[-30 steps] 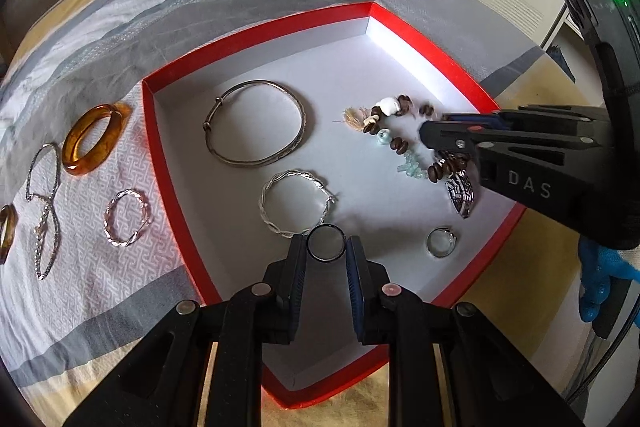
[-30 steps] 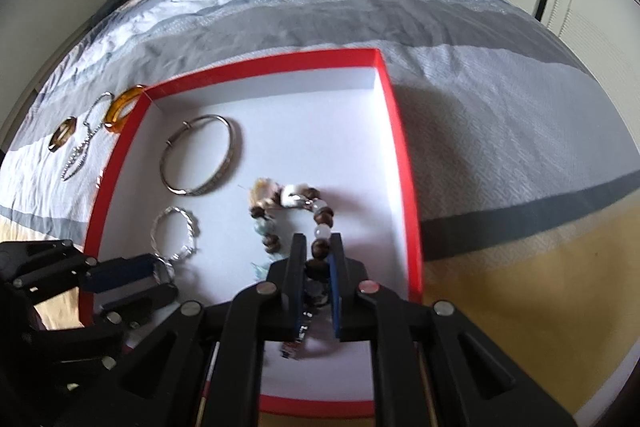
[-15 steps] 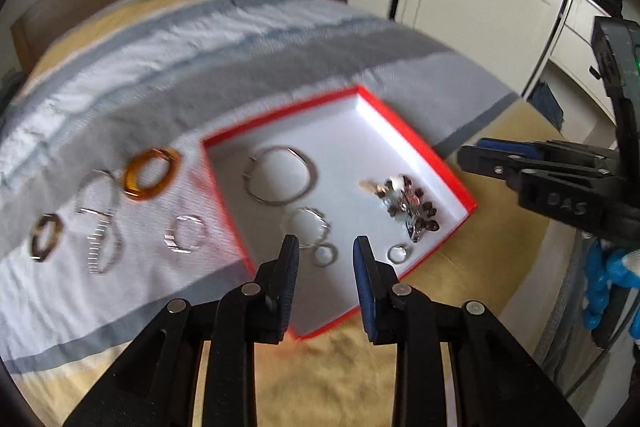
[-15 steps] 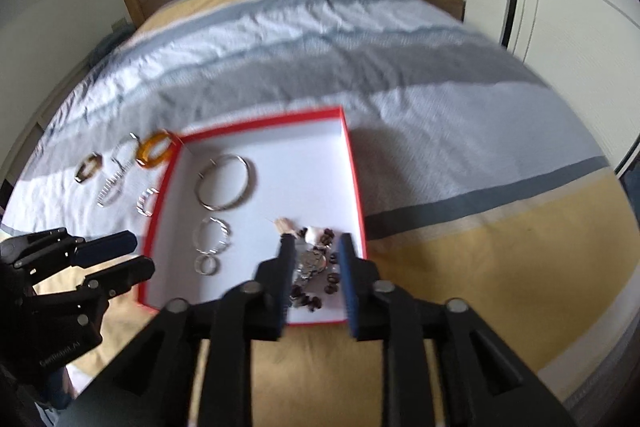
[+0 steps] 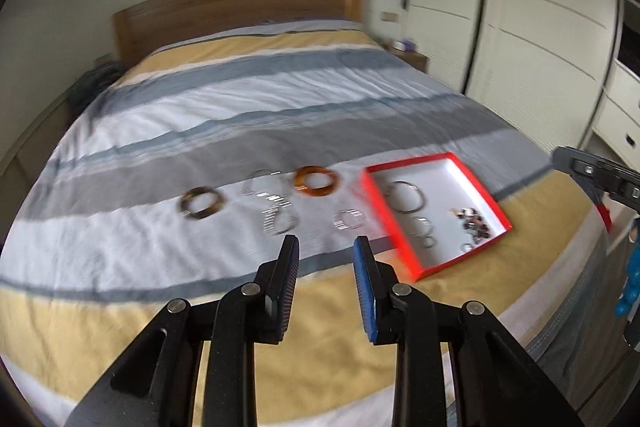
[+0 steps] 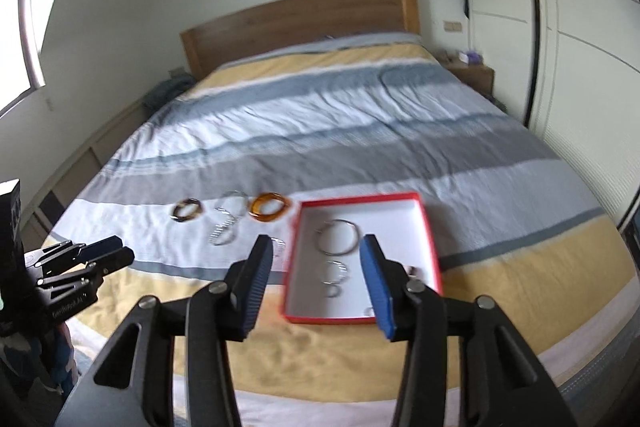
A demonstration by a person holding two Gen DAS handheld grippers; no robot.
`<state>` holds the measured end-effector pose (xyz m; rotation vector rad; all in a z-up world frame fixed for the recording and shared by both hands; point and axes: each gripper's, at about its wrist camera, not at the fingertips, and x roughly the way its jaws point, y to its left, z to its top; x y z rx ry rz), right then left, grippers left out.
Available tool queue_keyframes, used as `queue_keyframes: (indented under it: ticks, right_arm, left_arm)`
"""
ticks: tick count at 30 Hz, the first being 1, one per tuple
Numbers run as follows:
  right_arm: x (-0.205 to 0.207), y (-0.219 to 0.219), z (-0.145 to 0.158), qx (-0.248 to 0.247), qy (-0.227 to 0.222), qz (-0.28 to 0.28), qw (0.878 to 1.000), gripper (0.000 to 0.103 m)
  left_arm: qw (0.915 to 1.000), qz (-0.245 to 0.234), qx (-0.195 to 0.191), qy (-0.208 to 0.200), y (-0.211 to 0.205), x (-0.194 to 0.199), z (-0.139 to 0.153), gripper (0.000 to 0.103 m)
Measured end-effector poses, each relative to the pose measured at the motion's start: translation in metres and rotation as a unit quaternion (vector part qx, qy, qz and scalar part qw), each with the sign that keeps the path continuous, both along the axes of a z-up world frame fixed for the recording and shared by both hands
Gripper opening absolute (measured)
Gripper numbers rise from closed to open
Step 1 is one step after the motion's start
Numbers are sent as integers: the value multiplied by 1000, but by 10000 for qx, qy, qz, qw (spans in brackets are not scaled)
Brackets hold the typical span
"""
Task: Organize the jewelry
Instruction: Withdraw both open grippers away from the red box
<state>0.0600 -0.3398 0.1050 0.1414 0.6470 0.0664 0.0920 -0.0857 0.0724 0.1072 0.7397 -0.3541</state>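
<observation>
A red-rimmed white box [image 5: 476,183] [image 6: 430,227] lies on the bed near its foot. It holds a large silver bangle [image 6: 337,236], a twisted silver bangle [image 6: 334,271], small rings and a beaded bracelet [image 5: 474,223]. Left of the box on the cover lie an amber bangle [image 5: 316,181] [image 6: 269,207], a brown bangle [image 5: 202,207] [image 6: 187,209], silver chains [image 5: 276,217] and a small silver bangle [image 5: 350,219]. My left gripper [image 5: 326,247] is open and empty, pulled back above the bed's foot. My right gripper [image 6: 316,247] is open and empty, also well back.
The striped bed cover [image 6: 340,131] stretches to a wooden headboard [image 6: 300,23]. White wardrobe doors [image 5: 520,7] stand on the right. A bedside table [image 6: 472,71] is at the far right. A window [image 6: 16,39] is on the left wall.
Both grippers let go of their pieces in the box, opened wide, and pulled far back and up. The small ring and beaded bracelet now lie in the box.
</observation>
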Motion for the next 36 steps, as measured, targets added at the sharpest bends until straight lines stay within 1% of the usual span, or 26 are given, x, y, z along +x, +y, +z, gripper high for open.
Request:
queue_keyframes:
  ticks: [4,6,8,10,14,18,21,23,29,32,36]
  right_arm:
    - [-9,33,8,-32,-83,282,9996,44]
    - [-12,49,8,-63,-81,400,9991,44]
    - [-12,61,5,-49,-57,483,9988,44]
    - [-10,73,0,-47,-9,550,9985,44]
    - [4,91,-18,-11,207,699,9973,44]
    - [21,105,-45,6,474,827,9954,44]
    - [40,110,-70,63,742,836,9937,44]
    - [56,112,-88,75,930,794,9925,44]
    - [103,112,-129,130,1368,670,9882,43]
    - [129,111,-148,104,1533,680,9858,39]
    - [157,111,-165,86,1672,720,9833,32]
  left_arm:
    - [9991,417,-59,-52,50,-15,6,28]
    - [9983,577,-50,-23,72,-20,7,30]
    - [9974,721,-27,-26,91,-24,5,37]
    - [9966,821,-25,-7,105,-26,3,38]
    - [9952,972,-52,22,118,-25,-7,41]
    - [9946,1025,-82,132,121,-16,-22,41]
    - [9949,959,-112,303,116,1,-39,42]
    - [9949,906,-121,431,111,13,-51,42]
    - [9940,748,-156,785,93,60,-87,42]
    - [9931,653,-196,958,80,87,-105,42]
    - [9920,506,-251,1126,60,124,-127,42]
